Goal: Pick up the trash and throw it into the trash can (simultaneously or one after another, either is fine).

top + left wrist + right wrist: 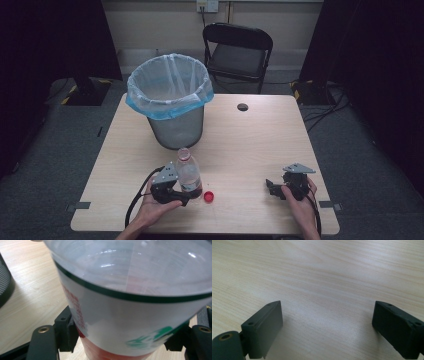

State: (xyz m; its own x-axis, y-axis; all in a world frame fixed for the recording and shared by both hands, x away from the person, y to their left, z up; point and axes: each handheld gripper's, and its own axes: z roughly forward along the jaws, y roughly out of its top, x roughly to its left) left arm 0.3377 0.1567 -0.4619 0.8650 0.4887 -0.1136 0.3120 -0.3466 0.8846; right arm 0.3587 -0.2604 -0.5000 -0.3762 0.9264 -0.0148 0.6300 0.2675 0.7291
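A clear plastic bottle [187, 172] stands uncapped near the table's front edge, with a little dark red liquid at its bottom. Its white label [120, 322] with a green stripe and red print looms close in the left gripper view. My left gripper [190, 196] comes at the bottle's lower part from the left, and its black pads [66, 331] touch both sides of the label. A red cap [209, 196] lies on the table just right of the bottle. My right gripper [271, 188] rests at the front right, open above bare wood [327, 290], nothing between its jaws.
A grey waste bin [172, 107] with a clear and blue liner stands at the back left of the wooden table [250, 145], just behind the bottle. A cable hole [242, 106] sits near the far edge. A black folding chair [237, 50] stands beyond the table.
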